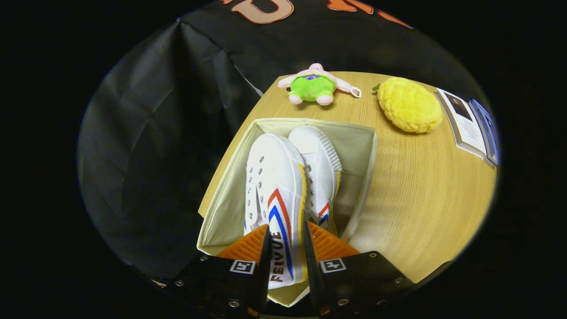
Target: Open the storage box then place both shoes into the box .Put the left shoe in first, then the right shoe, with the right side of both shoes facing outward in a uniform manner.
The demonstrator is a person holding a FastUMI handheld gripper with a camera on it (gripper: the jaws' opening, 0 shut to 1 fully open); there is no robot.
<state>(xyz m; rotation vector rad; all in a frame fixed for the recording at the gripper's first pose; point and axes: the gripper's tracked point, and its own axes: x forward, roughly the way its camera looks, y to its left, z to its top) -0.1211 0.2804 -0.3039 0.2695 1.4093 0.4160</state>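
Two white shoes (283, 186) with red and blue chevron stripes and yellow edging sit in a pale cream box (361, 177) on the light wood-grain table (421, 199), beside a pink-and-green plush (313, 85) and a yellow cushion (409, 105).

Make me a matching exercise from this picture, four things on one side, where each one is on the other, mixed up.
Things:
1. near shoe
2. plush toy
3. yellow cushion
4. booklet

Places:
A. table's far edge, beyond the storage box
B. between the gripper fingers, in the box
C. beside the cushion, at the table's edge
D. on the table between toy and booklet

Pairs: 1-B, 2-A, 3-D, 4-C
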